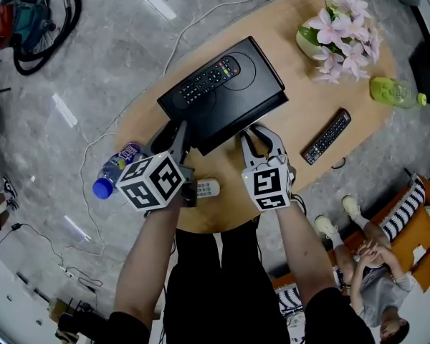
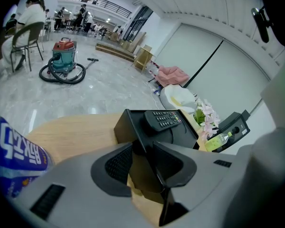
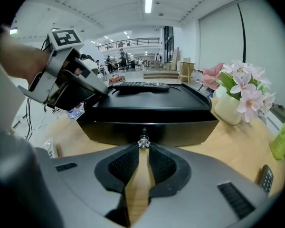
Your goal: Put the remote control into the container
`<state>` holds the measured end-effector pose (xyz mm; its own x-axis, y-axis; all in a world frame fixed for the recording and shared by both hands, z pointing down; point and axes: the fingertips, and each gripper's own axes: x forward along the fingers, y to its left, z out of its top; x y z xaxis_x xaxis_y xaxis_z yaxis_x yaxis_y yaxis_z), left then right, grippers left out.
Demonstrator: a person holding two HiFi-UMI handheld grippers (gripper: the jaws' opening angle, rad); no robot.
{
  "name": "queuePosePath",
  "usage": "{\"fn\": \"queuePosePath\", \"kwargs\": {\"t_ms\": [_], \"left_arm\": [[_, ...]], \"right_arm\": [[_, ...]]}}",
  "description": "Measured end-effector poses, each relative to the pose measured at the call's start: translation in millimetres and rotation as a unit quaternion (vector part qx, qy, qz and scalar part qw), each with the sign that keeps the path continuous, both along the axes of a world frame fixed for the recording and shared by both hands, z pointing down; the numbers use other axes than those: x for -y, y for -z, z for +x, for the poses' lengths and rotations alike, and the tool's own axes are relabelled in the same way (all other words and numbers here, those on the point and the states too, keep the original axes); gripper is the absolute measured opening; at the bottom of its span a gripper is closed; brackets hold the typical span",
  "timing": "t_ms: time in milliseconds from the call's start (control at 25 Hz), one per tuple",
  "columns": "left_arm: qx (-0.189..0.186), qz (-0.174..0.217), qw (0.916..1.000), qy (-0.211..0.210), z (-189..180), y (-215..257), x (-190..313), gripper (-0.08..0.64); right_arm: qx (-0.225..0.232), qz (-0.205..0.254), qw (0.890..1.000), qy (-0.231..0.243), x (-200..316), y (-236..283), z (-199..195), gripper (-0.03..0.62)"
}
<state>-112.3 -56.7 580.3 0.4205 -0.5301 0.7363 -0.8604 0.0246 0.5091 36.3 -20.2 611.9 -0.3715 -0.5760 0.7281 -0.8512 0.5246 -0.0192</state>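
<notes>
My left gripper (image 1: pixel 180 133) is clamped on the near-left corner of the black box (image 1: pixel 261 92). My right gripper (image 1: pixel 258 133) pinches the small knob (image 3: pixel 143 142) on the box's front. A remote (image 1: pixel 209 77) lies on top of the box.

Not much to actually read here tbh. The bottle (image 2: pixel 14 160) has big white characters on its blue label, cut off at the edge so I can't make them out. Button print on the remote control (image 1: pixel 209 77) is too small to read
</notes>
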Motion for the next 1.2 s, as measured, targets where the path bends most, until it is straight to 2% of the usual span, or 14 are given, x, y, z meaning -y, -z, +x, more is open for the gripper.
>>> {"fn": "queuePosePath", "kwargs": {"t_ms": [1200], "left_arm": [[0.019, 0.021, 0.9995, -0.011, 0.5, -0.4, 0.5, 0.141]], "right_arm": [[-0.018, -0.045, 0.999, -0.011, -75.1, -8.3, 42.7, 0.072]]}}
